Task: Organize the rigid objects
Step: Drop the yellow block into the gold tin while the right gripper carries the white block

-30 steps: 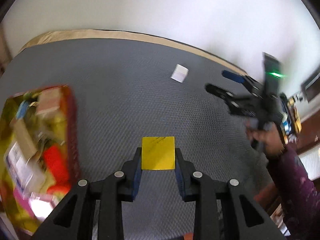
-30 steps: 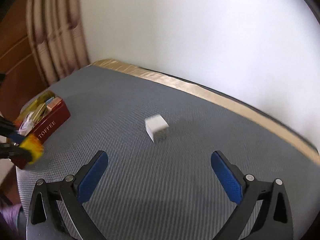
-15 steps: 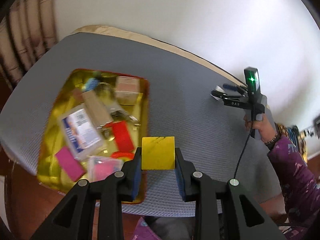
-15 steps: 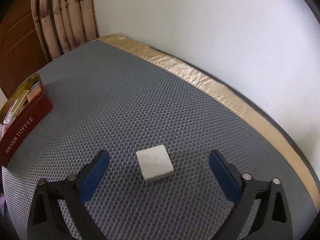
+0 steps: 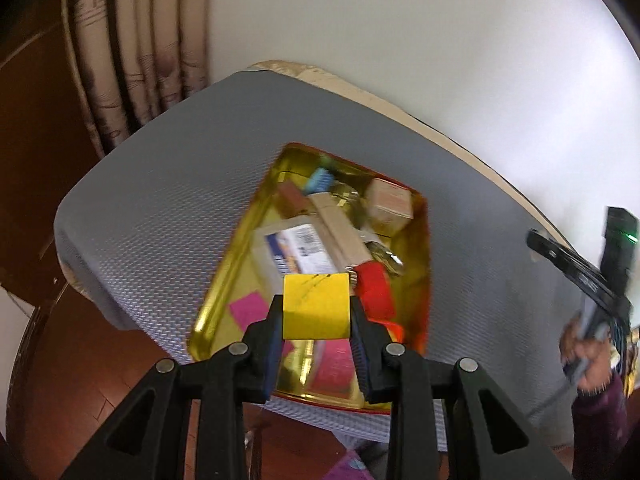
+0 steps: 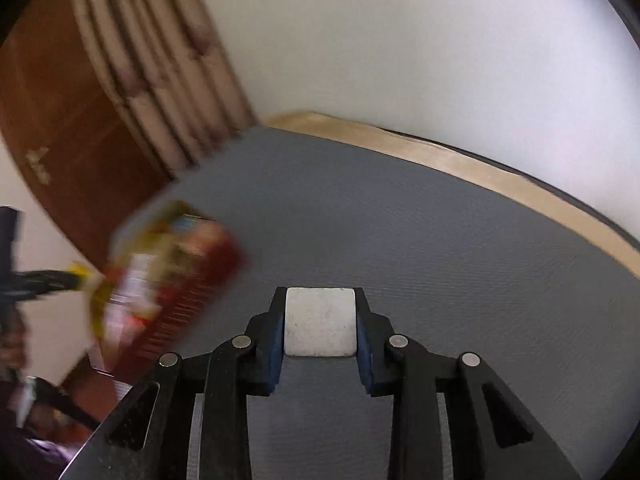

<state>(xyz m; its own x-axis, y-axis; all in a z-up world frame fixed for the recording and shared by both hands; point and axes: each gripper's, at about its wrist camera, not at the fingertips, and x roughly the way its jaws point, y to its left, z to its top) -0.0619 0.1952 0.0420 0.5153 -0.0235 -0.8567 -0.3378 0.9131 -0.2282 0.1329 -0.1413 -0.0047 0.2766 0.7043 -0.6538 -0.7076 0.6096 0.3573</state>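
Observation:
My left gripper (image 5: 316, 312) is shut on a yellow block (image 5: 316, 305) and hangs above the near end of a gold-lined red tin (image 5: 224, 276). The tin holds several small things: a red block (image 5: 374, 292), pink pieces (image 5: 248, 311), a printed box (image 5: 298, 250) and a tan cube (image 5: 390, 202). In the right wrist view my right gripper (image 6: 320, 322) has its jaws closing on a white block (image 6: 320, 322), and both blue pads touch its sides above the grey mat (image 6: 440, 248). The tin (image 6: 176, 280) shows blurred at the left there.
The grey mat (image 5: 152, 216) covers a table with a tan back edge (image 6: 460, 160) against a white wall. Striped curtains (image 5: 136, 40) and brown wood stand to the left. The other gripper and a person's hand (image 5: 588, 364) show at the right of the left wrist view.
The right gripper's jaws have come in from wide apart onto the white block. The left gripper has carried the yellow block from over bare mat to above the tin.

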